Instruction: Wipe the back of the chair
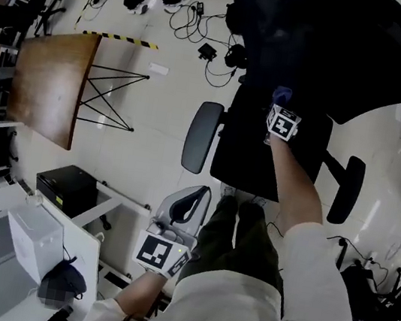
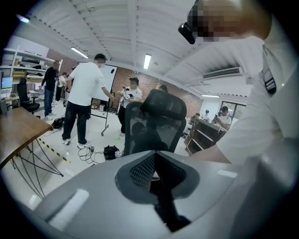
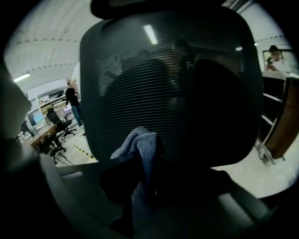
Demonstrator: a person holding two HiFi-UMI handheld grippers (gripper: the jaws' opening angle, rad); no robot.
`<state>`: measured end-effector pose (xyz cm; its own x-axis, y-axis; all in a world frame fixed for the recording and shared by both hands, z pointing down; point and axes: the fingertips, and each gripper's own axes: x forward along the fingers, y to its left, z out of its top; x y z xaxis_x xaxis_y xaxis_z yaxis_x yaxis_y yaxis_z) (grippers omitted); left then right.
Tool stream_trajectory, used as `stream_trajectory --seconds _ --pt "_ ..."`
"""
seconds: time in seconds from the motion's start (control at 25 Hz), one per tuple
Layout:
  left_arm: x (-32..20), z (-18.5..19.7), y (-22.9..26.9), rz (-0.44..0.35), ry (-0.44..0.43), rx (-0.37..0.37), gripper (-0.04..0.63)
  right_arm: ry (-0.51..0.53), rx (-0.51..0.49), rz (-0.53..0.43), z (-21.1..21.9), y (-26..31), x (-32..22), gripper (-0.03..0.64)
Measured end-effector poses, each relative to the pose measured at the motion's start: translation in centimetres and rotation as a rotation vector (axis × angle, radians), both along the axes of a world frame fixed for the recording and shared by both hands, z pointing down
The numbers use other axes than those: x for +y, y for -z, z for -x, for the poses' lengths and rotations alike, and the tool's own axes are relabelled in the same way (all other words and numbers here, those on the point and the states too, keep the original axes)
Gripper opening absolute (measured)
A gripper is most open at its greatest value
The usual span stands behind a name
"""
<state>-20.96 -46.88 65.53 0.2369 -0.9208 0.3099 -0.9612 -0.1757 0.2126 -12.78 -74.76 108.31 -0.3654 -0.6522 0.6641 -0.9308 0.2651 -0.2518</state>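
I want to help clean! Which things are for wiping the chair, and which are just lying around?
For the job: chair back, blue-grey cloth, right hand-held gripper holding it.
Just lying about: wooden table, floor cables, black box.

Pale glossy floor (image 1: 158, 149), black office chair (image 1: 248, 150), wooden table (image 1: 46, 80), tangled cables (image 1: 197, 23), striped tape strip (image 1: 122, 39)

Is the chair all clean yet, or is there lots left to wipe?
Done: the cloth is clamped in the right gripper. In hand: it sits at the lower part of the chair's mesh back; no cleaned patch shows. Left: seemingly the whole back. The left gripper is shut and empty, held low, away from the chair.
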Motion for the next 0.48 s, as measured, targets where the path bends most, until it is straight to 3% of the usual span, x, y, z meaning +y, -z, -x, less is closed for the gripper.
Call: stream_trajectory --seconds 0.12,0.2,0.28,0.36,0.4,0.48 --pt "-2.9 -2.9 1.7 -0.025 -0.068 0.023 0.055 -0.171 0.083 0.053 -12.2 -0.4 -1.9 0.048" --pt "-6.0 -6.0 1.4 -0.031 -0.132 0.035 0.055 -0.249 0.064 0.068 -18.9 -0.3 -4.2 0.048" --pt "-8.5 -10.0 0.2 -0.024 -0.202 0.042 0.055 -0.297 0.005 0.076 -23.3 -0.9 -5.5 0.048" --pt "-9.2 -14.3 -1.2 -0.020 -0.263 0.042 0.055 -0.352 0.067 0.108 -28.2 -2.4 -4.4 0.048" --pt "-9.2 -16.3 -1.8 -0.020 -0.288 0.038 0.055 -0.357 0.091 0.098 -29.8 -2.3 -4.0 0.048" --pt "-9.5 -19.2 -1.5 -0.024 -0.314 0.028 0.055 -0.332 0.044 0.024 -30.1 0.5 -4.2 0.048"
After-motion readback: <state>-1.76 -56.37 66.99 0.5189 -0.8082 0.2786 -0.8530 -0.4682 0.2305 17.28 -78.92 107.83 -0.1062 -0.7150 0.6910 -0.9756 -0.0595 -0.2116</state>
